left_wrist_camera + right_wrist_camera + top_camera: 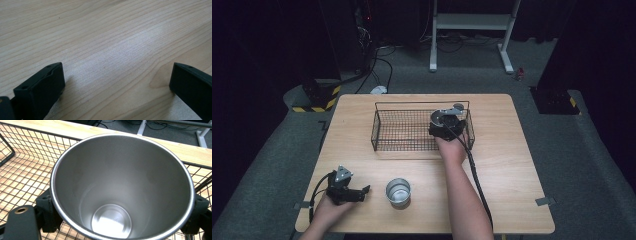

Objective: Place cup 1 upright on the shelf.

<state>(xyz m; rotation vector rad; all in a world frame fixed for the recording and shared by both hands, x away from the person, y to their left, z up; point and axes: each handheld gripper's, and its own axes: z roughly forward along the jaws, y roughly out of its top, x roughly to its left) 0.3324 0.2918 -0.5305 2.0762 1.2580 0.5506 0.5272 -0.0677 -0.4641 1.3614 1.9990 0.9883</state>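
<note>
Steel cup (122,187) sits between the jaws of the right gripper (447,122), over the right end of the wire basket (412,131), and that is the thing in hand.

From the high view, the basket rests on the far half of the wooden table (512,165). The right gripper hangs above the basket's right end with its grey plate on top, and the hand behind it hides most of what it carries. A second steel cup (398,192) stands upright on the near part of the table, well apart from the basket. The left gripper (362,192) lies low on the table near the front left corner, just beside that second cup but not touching it, its jaws pointing toward the cup.

In the left gripper view, the two black jaws stand wide apart with nothing but bare wood grain between them, so this gripper is spread and empty.

In the right gripper view, the held cup is seen from above, its mouth open toward the camera and its shiny bottom visible inside. One black jaw presses against each side of the cup just under the rim, so the gripper is pinching it. Basket mesh shows below and to the left of the cup, and the far basket rim runs behind it, with the table edge beyond
</note>
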